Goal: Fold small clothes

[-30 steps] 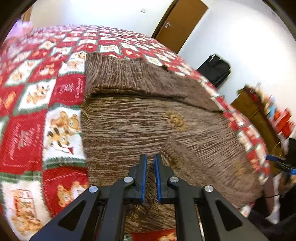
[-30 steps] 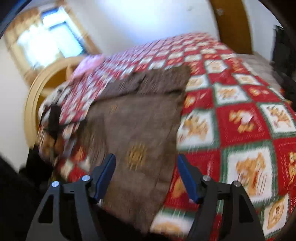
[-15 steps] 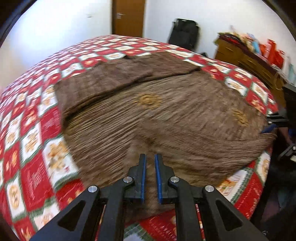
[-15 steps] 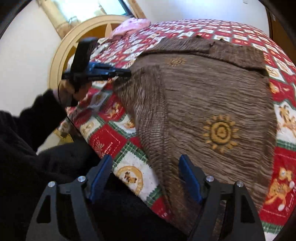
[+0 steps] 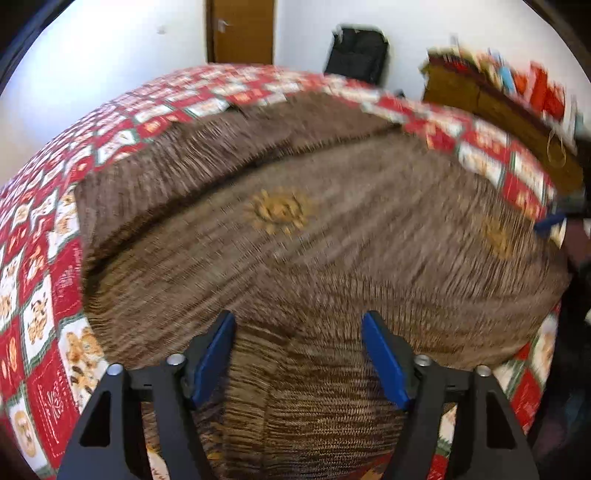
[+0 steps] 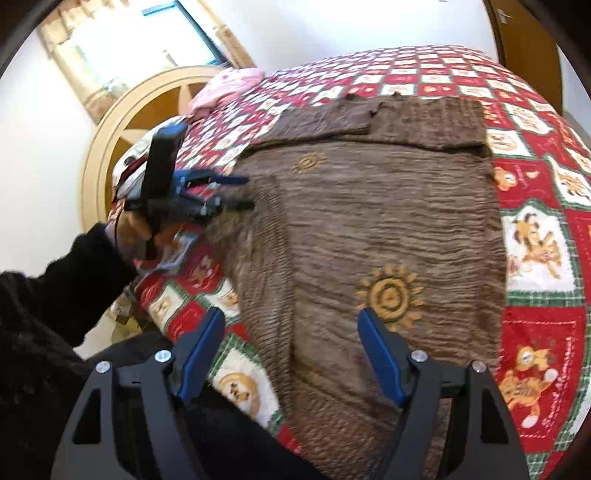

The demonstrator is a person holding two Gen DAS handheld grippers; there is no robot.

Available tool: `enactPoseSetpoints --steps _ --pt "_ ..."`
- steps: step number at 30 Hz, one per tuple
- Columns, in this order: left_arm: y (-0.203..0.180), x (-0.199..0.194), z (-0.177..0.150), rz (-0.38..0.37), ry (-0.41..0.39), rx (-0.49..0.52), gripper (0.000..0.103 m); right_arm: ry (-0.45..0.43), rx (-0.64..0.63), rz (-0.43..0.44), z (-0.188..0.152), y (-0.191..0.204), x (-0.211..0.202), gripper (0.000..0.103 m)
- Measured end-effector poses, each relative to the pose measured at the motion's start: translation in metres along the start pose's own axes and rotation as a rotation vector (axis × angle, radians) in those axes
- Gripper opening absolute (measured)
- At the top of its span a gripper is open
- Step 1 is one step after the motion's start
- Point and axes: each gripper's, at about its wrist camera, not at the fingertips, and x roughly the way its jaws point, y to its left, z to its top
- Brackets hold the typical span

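Brown garment (image 5: 332,258) lies under the left gripper (image 5: 297,354), jaws just opened.

Garment lying spread on the quilt, a gripper at each side of its near end

The garment (image 6: 369,229) is lying flat on the quilt (image 6: 535,236), its near end hanging over the bed's near edge, its far end folded back on itself. The left gripper (image 6: 236,192) is hovering at the garment's left edge, jaws having just been opening, nothing gripped; the right gripper (image 6: 291,354) is hanging over the near end, jaws apart. A pillow (image 6: 225,86) is lying at the quilt's far left by the headboard (image 6: 110,147). In the left wrist view, a door (image 5: 240,31), a bag (image 5: 356,51) and a cabinet (image 5: 491,110) are standing behind the bed.
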Motion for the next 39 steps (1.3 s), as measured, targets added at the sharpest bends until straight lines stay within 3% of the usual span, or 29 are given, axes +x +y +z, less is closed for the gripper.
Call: enactPoseSetpoints --steps 1,3,5,8,14,20,23,26,32,39 --pt "-0.004 0.001 0.0 0.019 -0.006 0.018 0.068 -0.012 0.008 -0.002 0.001 -0.002 -0.003 0.078" --pt "-0.008 0.0 0.0 0.018 -0.017 0.015 0.058 -0.052 0.016 -0.015 0.001 -0.005 -0.016 0.078" --pt "-0.006 -0.004 0.002 0.0 -0.029 -0.024 0.015 -0.084 0.023 -0.038 0.0 -0.008 -0.027 0.078" --pt "-0.004 -0.007 0.001 0.001 -0.036 -0.057 0.009 -0.125 0.059 -0.064 -0.001 -0.017 -0.042 0.078" --pt "-0.005 -0.029 0.007 -0.001 -0.13 -0.138 0.006 -0.21 0.19 -0.091 -0.006 -0.05 -0.063 0.078" --pt "0.034 -0.071 0.022 0.016 -0.283 -0.36 0.006 -0.235 0.234 -0.16 -0.018 -0.069 -0.089 0.078" --pt "0.062 -0.07 0.021 0.079 -0.287 -0.462 0.006 -0.239 0.228 -0.166 -0.02 -0.072 -0.097 0.078" --pt "0.083 -0.055 0.01 0.073 -0.259 -0.562 0.006 -0.229 0.202 -0.15 -0.019 -0.068 -0.095 0.078" --pt "0.082 -0.035 0.0 0.097 -0.225 -0.588 0.006 -0.166 0.148 -0.173 -0.008 -0.057 -0.067 0.078" --pt "0.081 -0.04 -0.004 0.098 -0.243 -0.587 0.006 -0.118 0.072 -0.245 0.036 -0.046 -0.034 0.078"
